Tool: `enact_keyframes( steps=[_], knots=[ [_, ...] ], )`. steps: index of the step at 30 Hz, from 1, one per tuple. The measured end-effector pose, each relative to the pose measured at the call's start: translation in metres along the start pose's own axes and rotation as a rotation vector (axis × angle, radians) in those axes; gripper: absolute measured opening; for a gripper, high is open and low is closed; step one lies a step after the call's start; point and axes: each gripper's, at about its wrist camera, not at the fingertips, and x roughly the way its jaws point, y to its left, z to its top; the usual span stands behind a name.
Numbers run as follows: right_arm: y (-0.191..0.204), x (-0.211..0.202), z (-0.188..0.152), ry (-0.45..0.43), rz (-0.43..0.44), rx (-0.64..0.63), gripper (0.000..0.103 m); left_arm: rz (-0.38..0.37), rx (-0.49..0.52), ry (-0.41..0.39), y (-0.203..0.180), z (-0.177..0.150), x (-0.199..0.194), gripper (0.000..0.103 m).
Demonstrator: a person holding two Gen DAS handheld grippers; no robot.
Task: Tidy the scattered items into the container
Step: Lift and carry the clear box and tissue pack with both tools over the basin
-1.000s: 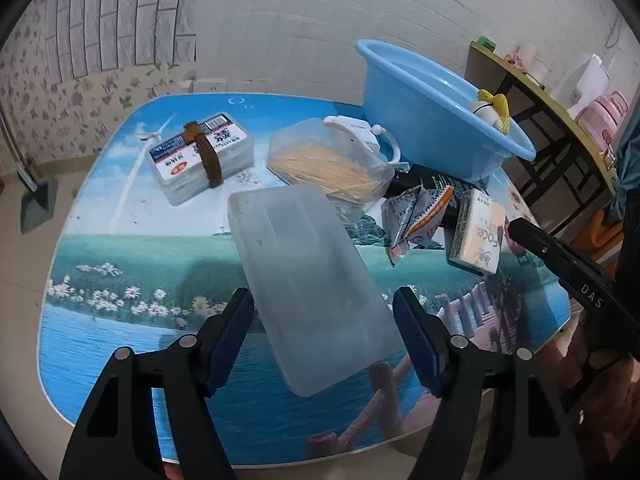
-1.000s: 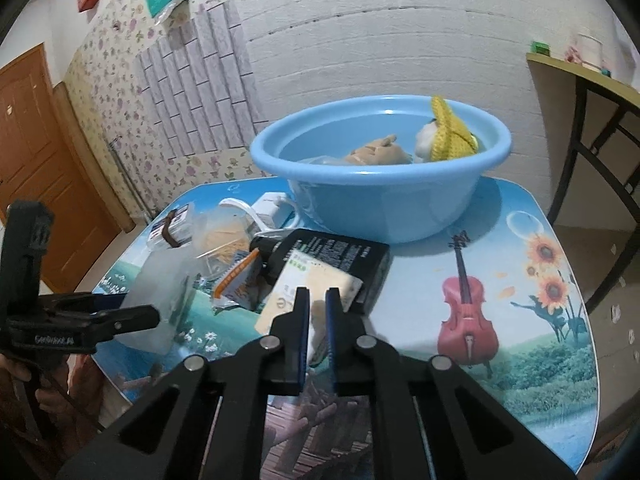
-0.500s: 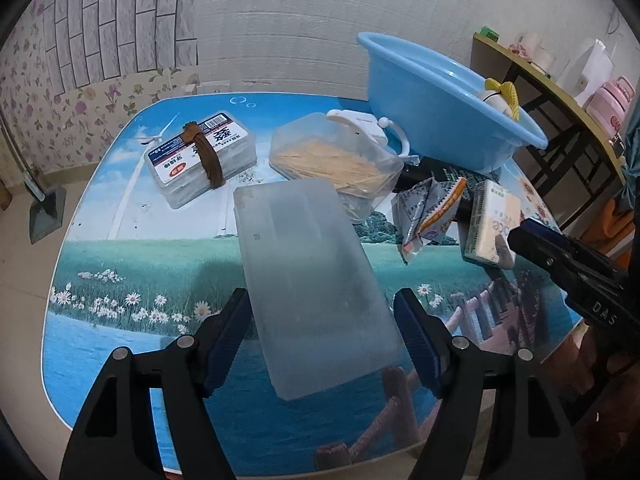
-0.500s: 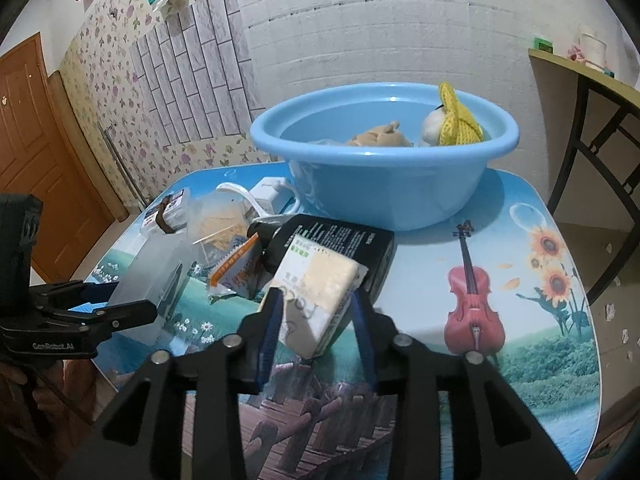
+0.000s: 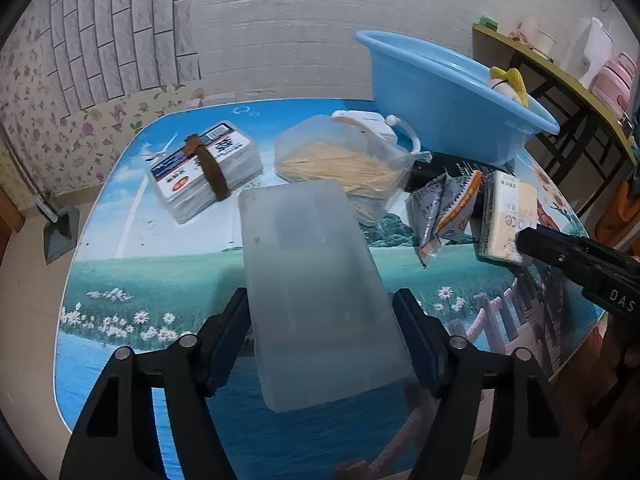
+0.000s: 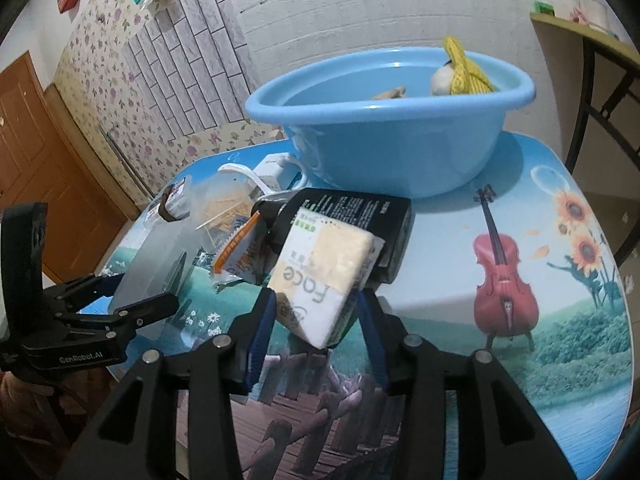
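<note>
Right wrist view, centre: right gripper has just been closing onto the tissue pack; left gripper clamps the frosted box; next, lift both to the basin.

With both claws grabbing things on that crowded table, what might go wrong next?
The right gripper, whose jaws have just been closing, pinches only the near corner of the tissue pack, so the pack might twist or slip on the way to the blue basin.

The frosted plastic box between the left gripper's pads looks smooth and long; it may tip forward.

Lifting either could nudge the snack packets beside them.
</note>
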Motion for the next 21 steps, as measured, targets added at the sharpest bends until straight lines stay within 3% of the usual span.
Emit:
enact_keyframes(
  steps=[9,12,16,19,21],
  knots=[
    [0.025,-0.022,0.000,-0.086,-0.017,-0.143,0.013,0.026,-0.001,-0.003,0.015,-0.005,-0.010,0.062],
    [0.032,-0.028,-0.003,-0.089,-0.071,-0.207,0.009,0.020,-0.007,0.012,0.020,-0.009,-0.011,0.062],
    [0.028,-0.029,-0.005,-0.077,-0.068,-0.205,0.007,0.016,-0.008,0.008,0.021,-0.011,-0.012,0.062],
    [0.016,-0.027,-0.003,-0.068,-0.072,-0.142,0.011,0.015,-0.010,0.003,0.021,-0.011,-0.010,0.062],
    [0.009,-0.023,-0.003,-0.051,-0.068,-0.102,0.032,0.021,-0.007,0.005,0.020,-0.010,-0.010,0.062]
  ],
)
